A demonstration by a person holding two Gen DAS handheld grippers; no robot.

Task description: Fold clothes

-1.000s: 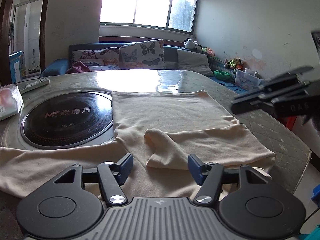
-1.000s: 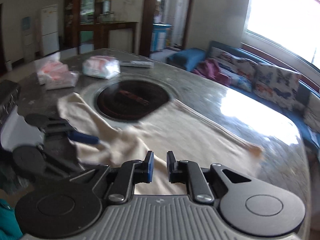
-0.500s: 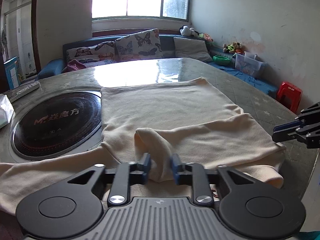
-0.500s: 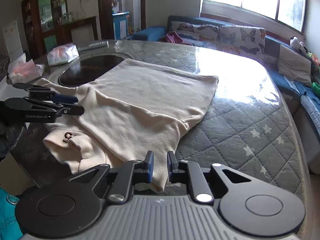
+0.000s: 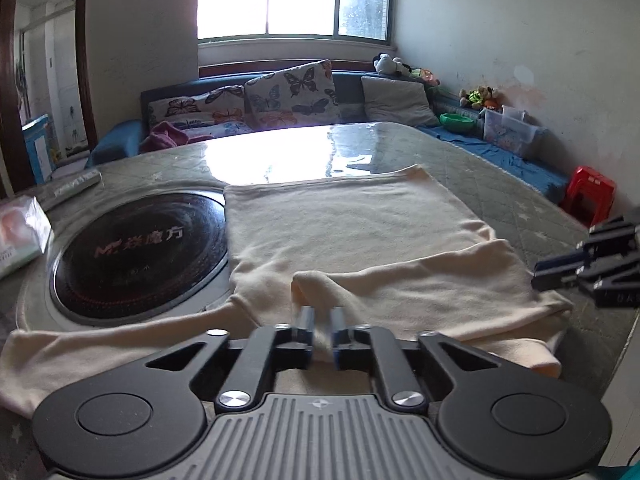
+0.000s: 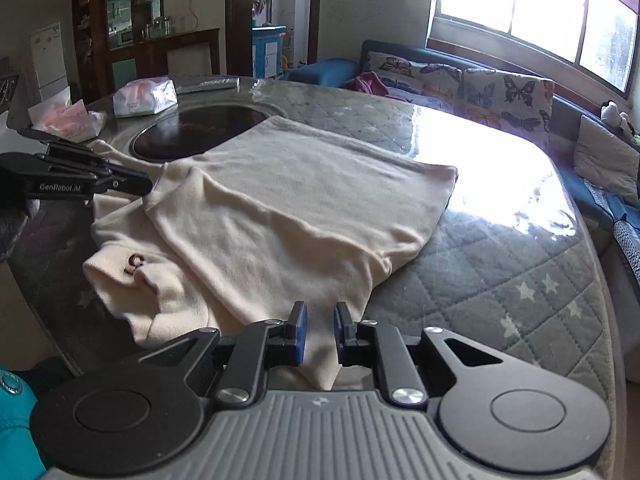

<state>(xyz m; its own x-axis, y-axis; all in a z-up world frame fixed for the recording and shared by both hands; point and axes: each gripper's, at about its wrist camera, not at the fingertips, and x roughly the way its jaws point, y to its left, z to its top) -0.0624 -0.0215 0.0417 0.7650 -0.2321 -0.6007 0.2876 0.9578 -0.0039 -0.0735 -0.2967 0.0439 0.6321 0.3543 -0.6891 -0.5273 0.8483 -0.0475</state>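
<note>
The cream sweater lies flat beside the induction hob, one sleeve already folded across its body, the other trailing past the hob; left gripper pinches the folded sleeve's cuff; right gripper clamps the shoulder edge; tissue packs sit beyond the hob, clear.

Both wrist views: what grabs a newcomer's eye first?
The cream sweater spread over the quilted table, one sleeve folded across its body. At the near edge, the left hand-held gripper pinches that sleeve's cuff, and the right hand-held gripper has cloth between its fingers at the shoulder. The round black induction hob set into the table lies beside the sweater.
</note>
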